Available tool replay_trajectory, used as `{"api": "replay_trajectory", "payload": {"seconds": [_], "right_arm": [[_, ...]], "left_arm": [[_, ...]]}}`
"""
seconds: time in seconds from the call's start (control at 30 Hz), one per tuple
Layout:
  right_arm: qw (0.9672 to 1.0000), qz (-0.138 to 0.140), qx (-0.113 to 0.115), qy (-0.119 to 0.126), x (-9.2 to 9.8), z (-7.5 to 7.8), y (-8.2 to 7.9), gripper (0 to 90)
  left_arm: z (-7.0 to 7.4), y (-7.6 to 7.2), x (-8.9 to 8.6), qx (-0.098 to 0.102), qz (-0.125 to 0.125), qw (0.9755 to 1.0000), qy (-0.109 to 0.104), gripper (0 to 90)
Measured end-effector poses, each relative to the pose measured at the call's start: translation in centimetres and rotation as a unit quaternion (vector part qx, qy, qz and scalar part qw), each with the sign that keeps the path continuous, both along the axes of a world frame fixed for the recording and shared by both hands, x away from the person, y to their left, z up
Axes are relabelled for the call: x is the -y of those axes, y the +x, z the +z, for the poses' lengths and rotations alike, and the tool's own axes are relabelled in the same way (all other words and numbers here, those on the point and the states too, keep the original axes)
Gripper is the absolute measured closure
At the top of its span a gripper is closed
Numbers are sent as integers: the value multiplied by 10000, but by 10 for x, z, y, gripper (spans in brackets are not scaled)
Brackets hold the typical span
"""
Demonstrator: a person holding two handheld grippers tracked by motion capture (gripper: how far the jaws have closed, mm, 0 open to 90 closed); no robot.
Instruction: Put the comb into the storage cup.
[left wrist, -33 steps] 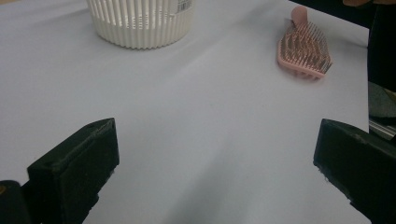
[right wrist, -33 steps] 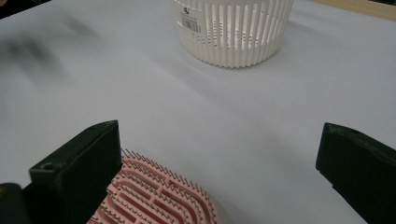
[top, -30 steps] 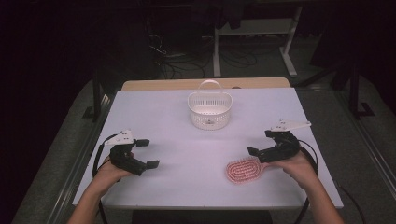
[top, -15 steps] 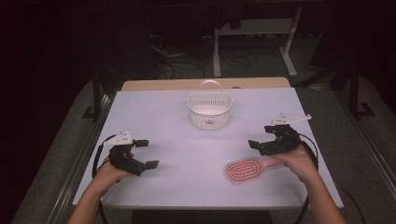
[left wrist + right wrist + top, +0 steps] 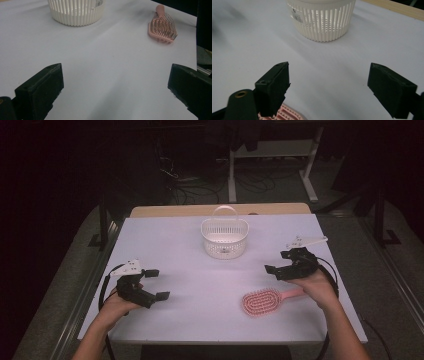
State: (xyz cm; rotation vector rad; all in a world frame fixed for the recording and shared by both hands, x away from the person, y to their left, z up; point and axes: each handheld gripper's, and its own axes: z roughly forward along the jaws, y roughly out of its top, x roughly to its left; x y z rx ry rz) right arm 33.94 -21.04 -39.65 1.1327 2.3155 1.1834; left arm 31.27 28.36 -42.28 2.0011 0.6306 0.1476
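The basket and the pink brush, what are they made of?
The basket looks like matte white plastic: thin moulded slats, a hoop handle and a sticker on its wall. The brush looks like pink plastic too, one smooth piece with rows of thin bristles. Both are guesses from looks.

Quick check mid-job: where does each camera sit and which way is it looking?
High view: above the near edge, looking forward and down at the table; both forearms, left tongs, right tongs.
Left gripper view: on the left tongs, facing basket and hairbrush.
Right gripper view: on the right tongs, facing the basket, brush below.
All share basket and brush.
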Motion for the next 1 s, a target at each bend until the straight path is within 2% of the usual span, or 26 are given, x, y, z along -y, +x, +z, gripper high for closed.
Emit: {"api": "replay_trajectory", "payload": {"seconds": [0.33,0.37,0.4,0.53,1.0], "right_arm": [[9998,-84,-19,-158,4,2,12,316],[9997,-103,-32,-200,5,1,13,365],[9997,-103,-32,-200,5,1,13,365],[9993,-139,-108,-340,8,-2,14,475],[9982,-80,-203,-556,18,-6,14,719]], "left_arm": [[0,0,0,0,-1,10000,11,2],[0,0,0,0,-2,10000,14,2],[0,0,0,0,-2,10000,14,2],[0,0,0,4,-17,10000,31,2],[-2,0,1,-13,-14,10000,47,3]]}}
